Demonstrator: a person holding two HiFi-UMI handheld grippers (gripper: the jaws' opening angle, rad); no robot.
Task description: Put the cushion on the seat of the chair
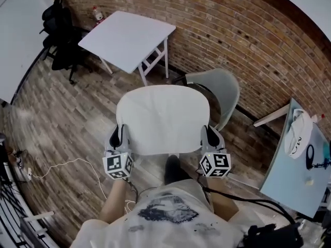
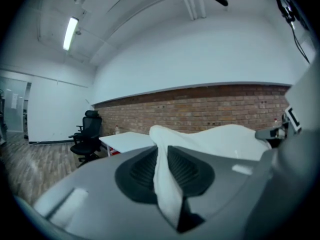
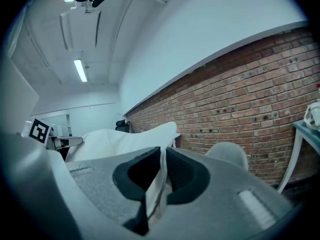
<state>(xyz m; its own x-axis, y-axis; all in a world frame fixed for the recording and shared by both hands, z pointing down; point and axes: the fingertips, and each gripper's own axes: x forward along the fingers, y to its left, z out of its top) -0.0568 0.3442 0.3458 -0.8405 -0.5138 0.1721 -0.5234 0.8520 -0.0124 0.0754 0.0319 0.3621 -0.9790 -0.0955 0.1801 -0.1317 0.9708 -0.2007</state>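
Note:
A white square cushion [image 1: 163, 119] hangs flat in the air, carried between both grippers. My left gripper [image 1: 119, 137] is shut on its left edge, and the white fabric [image 2: 165, 179] is pinched between the dark pads. On the other side my right gripper [image 1: 211, 136] is shut on the right edge, with the cloth [image 3: 156, 186] squeezed in its jaws. The pale grey chair [image 1: 220, 89] stands just beyond the cushion, to the right, by the brick wall; its seat is hidden under the cushion. That chair's backrest [image 3: 227, 156] shows in the right gripper view.
A white table [image 1: 129, 35] stands at the back left by the brick wall [image 1: 248, 40], with a black office chair [image 1: 59, 32] further left. A pale blue table [image 1: 295, 174] with a white cap and small items is at the right. Cables [image 1: 67, 167] lie on the wooden floor.

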